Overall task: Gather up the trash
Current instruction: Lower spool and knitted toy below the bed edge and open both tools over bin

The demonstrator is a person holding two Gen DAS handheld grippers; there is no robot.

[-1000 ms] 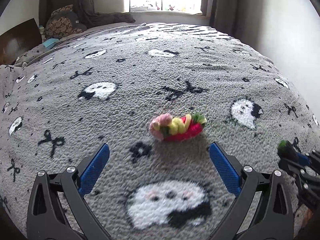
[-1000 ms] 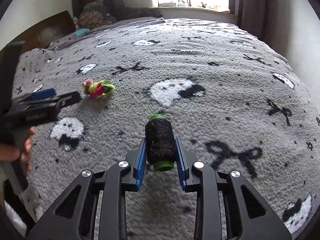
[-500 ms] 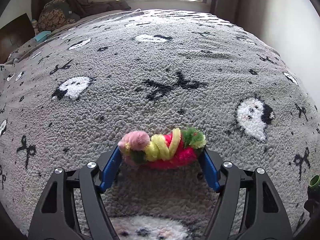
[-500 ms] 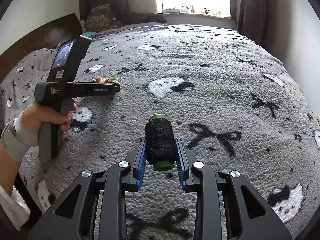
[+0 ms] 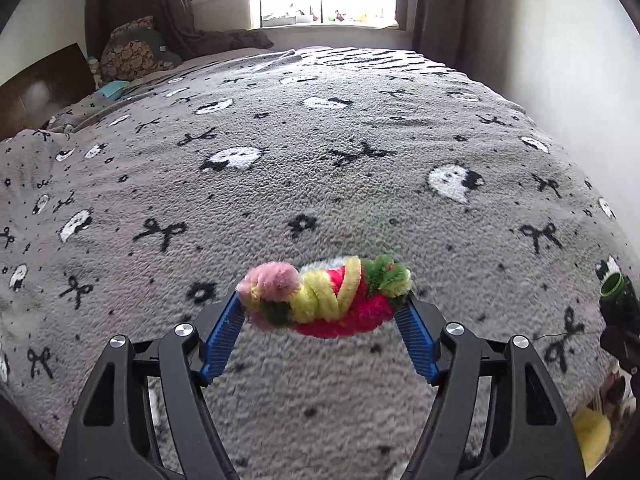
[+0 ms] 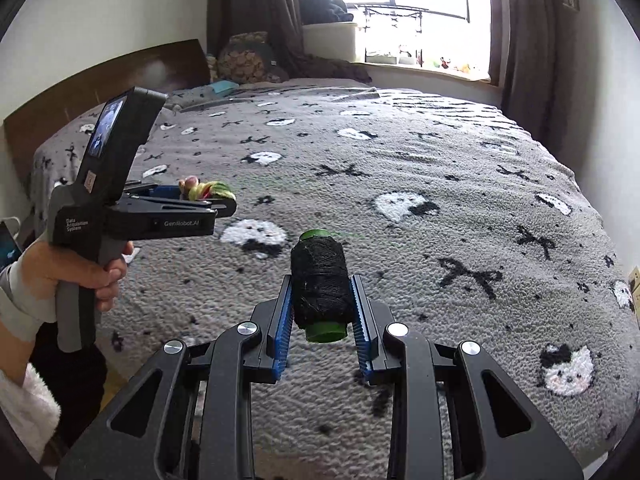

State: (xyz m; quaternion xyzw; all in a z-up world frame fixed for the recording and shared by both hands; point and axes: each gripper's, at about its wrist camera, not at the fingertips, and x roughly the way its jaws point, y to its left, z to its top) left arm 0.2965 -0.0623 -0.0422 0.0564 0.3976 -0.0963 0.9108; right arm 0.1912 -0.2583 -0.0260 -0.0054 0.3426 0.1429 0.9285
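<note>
Left tongs point(image 5: 324, 308) clamped on a fuzzy colourful bundle point(image 5: 326, 294) above the bed point(image 5: 320, 160), right tongs point(image 6: 320, 304) clamped on a black thread spool point(image 6: 320, 280), window point(image 6: 420, 8) far ahead

You have a fuzzy pipe-cleaner bundle point(image 5: 326, 300), twisted pink, yellow, red and green, lying crosswise between your left tongs point(image 5: 322, 316), clamped end to end. A black thread spool point(image 6: 321, 280) on a green core stands lengthwise, pinched between your right tongs point(image 6: 320, 304).
</note>
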